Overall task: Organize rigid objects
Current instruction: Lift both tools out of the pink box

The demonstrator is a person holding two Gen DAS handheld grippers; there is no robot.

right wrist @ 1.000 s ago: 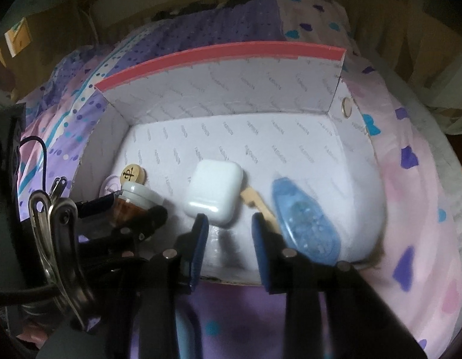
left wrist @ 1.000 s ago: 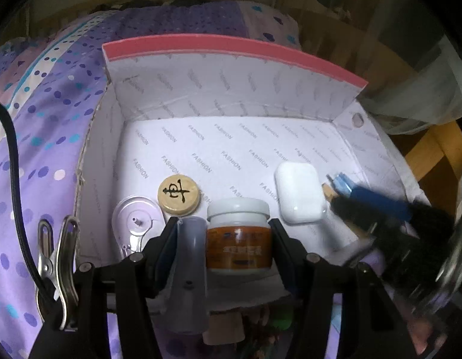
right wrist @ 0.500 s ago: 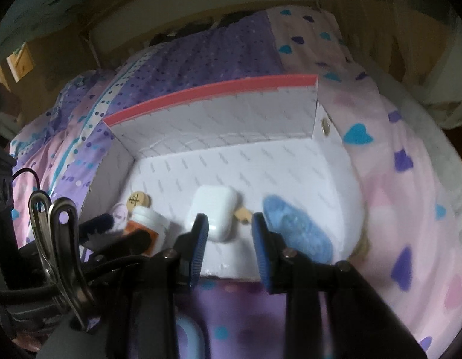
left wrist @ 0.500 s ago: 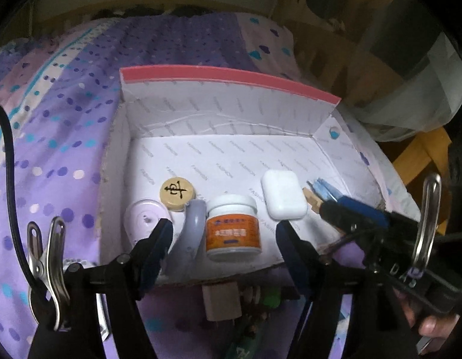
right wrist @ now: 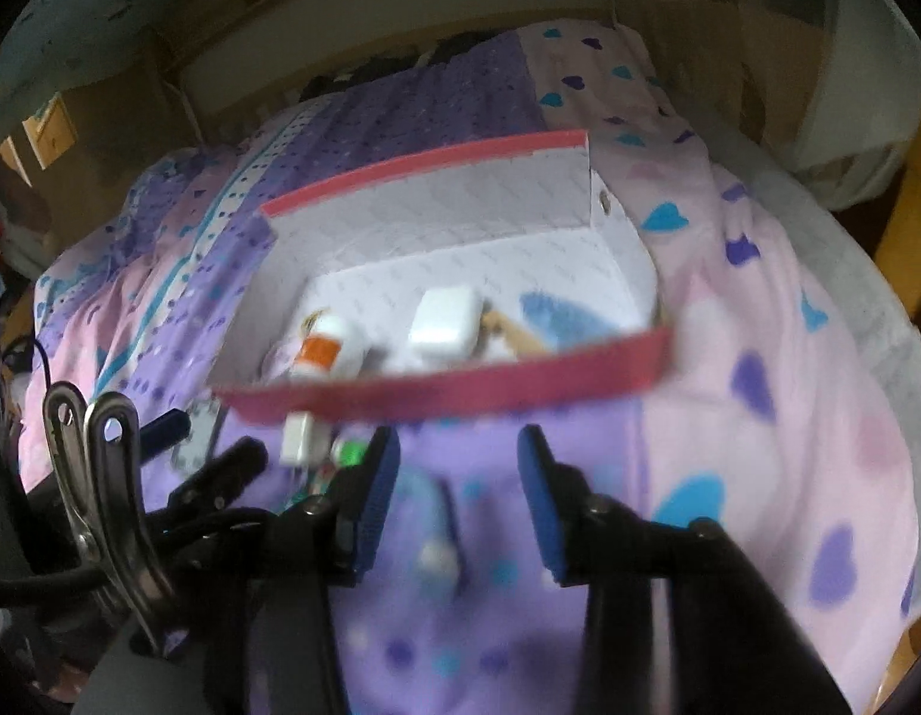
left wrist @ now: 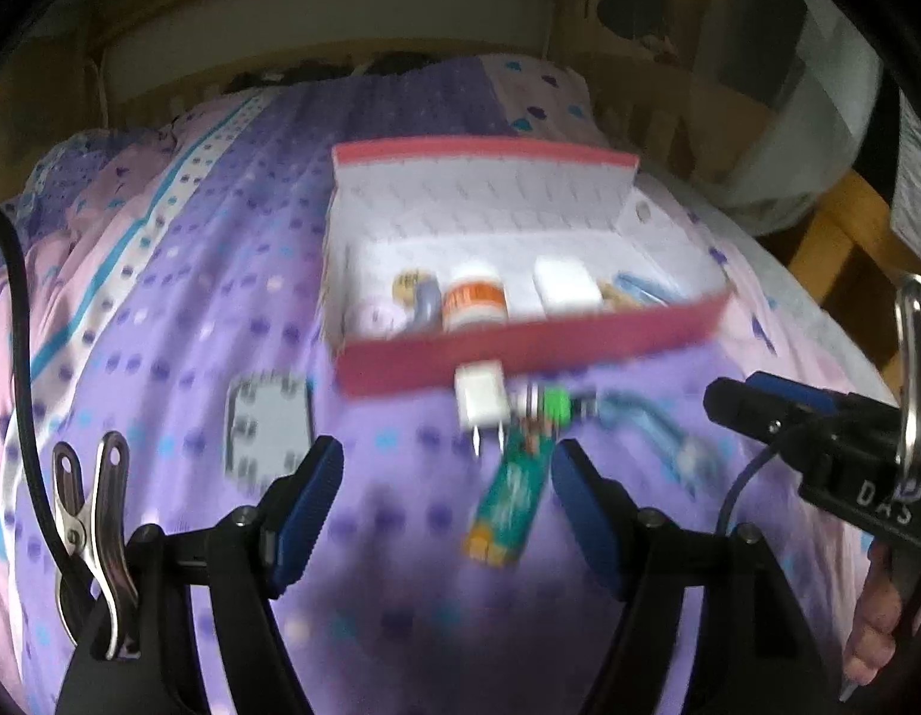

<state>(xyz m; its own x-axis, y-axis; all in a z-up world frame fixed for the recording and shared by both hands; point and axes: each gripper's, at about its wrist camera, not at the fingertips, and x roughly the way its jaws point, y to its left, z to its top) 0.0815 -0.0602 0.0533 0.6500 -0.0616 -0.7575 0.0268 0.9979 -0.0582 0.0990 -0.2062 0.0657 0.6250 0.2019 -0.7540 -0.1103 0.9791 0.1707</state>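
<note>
The pink-edged cardboard box (left wrist: 520,351) sat on the dotted quilt (left wrist: 162,310), holding a round orange-labelled jar (left wrist: 475,301) and smooth white case (left wrist: 566,292). Left gripper (left wrist: 445,488) hung wide apart and empty; right gripper (right wrist: 457,488) was opening, nothing between.

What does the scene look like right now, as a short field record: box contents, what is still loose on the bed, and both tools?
surface: purple and pink dotted bedspread
box: pink-rimmed cardboard box, open top
in box: orange-labelled white jar; white earbud case; blue correction tape; wooden disc
loose in front of box: white plug adapter; green circuit board; grey square piece
left tool: open, empty
right tool: jaws opening, nothing between them
image quality: motion-blurred
</note>
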